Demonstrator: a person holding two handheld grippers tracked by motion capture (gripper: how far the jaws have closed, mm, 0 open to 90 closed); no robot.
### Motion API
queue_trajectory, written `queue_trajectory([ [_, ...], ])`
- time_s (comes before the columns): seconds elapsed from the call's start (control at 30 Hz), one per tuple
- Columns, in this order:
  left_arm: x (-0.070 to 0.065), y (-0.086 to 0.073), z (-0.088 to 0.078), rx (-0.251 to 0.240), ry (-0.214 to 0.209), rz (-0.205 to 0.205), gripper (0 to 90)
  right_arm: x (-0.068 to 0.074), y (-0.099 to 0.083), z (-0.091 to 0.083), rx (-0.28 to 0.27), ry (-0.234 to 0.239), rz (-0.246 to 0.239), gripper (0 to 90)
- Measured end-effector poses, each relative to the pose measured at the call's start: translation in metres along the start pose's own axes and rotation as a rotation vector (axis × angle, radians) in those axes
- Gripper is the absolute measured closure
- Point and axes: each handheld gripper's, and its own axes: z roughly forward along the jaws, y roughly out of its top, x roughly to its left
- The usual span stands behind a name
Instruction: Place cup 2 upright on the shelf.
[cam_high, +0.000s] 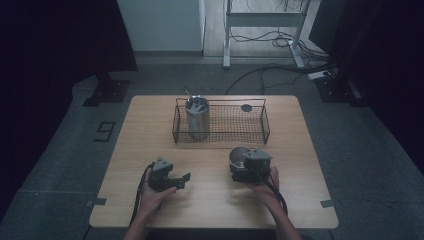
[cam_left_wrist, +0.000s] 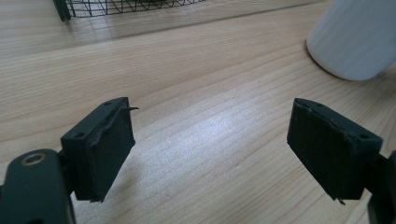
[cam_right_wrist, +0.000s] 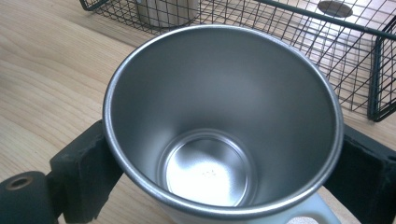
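Two jaws clamp mug (cam_right_wrist: 219, 135); wire basket (cam_right_wrist: 369, 60) just beyond rim.

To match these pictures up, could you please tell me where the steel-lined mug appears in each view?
High view: the mug stands right of centre, near the table's front.
Left gripper view: its white outside is at the upper right.
Right gripper view: centre, seen from above, between the jaws.
Shared landmark: the wire basket behind it.

Light wooden table (cam_high: 210, 200), wire basket (cam_high: 221, 131) at back, steel mug (cam_high: 239, 159) near front
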Motion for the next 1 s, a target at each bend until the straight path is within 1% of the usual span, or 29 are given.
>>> queue_trajectory([
  [0.43,0.0017,-0.0021,0.0029,0.015,0.007,-0.004,14.8,-0.0016,-0.0001,0.0001,-0.001,0.007,-0.014,7.3],
  [0.8,0.0023,-0.0025,0.0031,0.017,0.007,-0.006,14.9,-0.0025,-0.0006,-0.0011,-0.001,0.022,-0.023,7.3],
  [1.0,0.0026,-0.0027,0.0033,0.017,0.008,-0.007,14.9,-0.0029,0.0001,-0.0032,-0.007,0.019,-0.028,7.4],
])
